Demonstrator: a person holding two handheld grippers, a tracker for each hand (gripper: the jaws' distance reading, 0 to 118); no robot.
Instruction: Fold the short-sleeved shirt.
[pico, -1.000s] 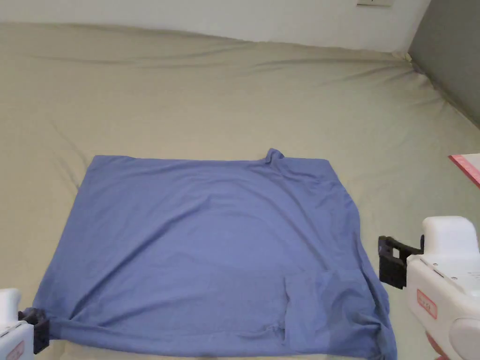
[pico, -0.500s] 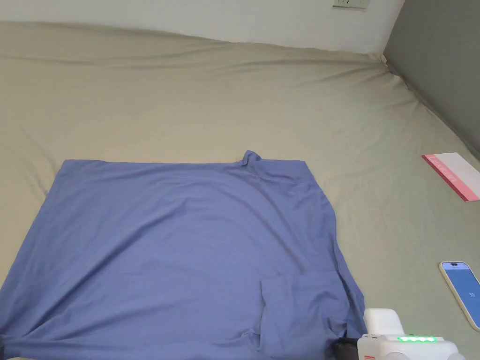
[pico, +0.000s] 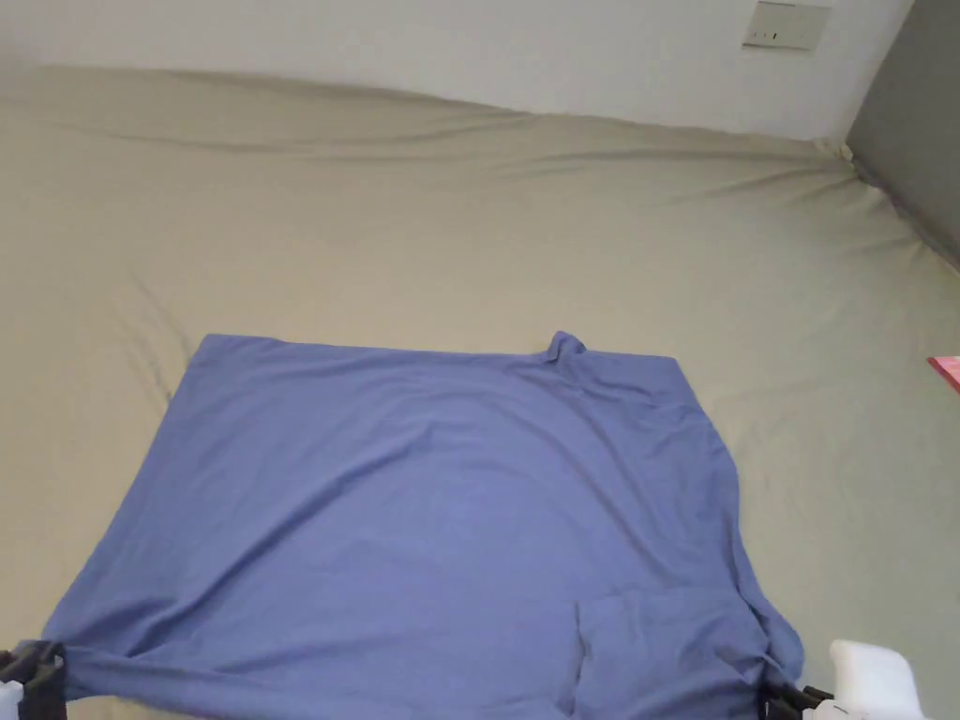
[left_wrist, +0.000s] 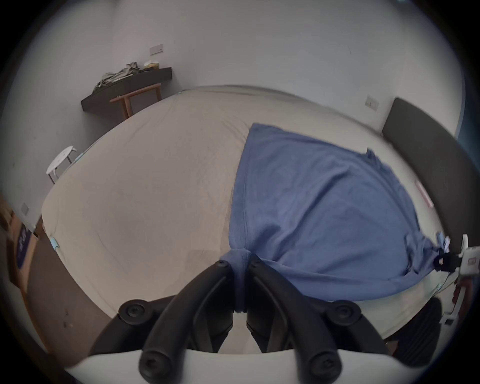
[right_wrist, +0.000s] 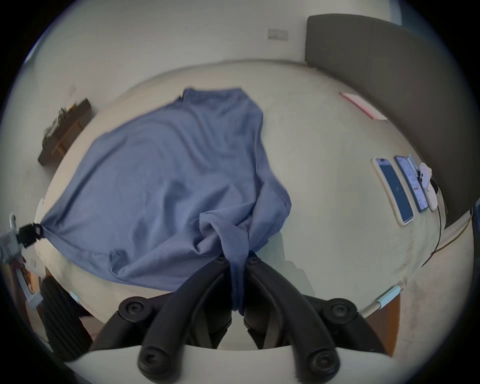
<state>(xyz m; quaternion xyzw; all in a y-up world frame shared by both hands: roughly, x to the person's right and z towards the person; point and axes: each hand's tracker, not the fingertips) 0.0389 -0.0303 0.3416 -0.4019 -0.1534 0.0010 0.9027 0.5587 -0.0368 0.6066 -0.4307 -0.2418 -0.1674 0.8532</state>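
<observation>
The blue shirt (pico: 422, 525) lies spread on the bed (pico: 469, 234), and places here are given relative to it. At its near left corner the left gripper (left_wrist: 239, 265) has both jaws pressed together on a bunched tuck of the cloth, which runs down between them in the left gripper view. From that corner the near edge is drawn fairly taut across to the other side. The middle of the shirt lies mostly flat, with soft ripples and a small peak of cloth sticking up on its far edge. Toward the near right corner an extra layer lies doubled over the body, likely a sleeve turned in. At that corner the right gripper (right_wrist: 237, 259) is likewise clamped on a gathered twist of cloth, seen passing between its jaws in the right gripper view. Well to the right of the shirt, two phones (right_wrist: 393, 193) and a pink-edged paper (right_wrist: 362, 106) rest on the bed.

As a judgement, the fold is at an early stage: the shirt is laid out and gripped at both near corners, perhaps with a sleeve tucked, but the main folds of the body are not yet made. The near edge probably has to be carried toward the far edge next.
</observation>
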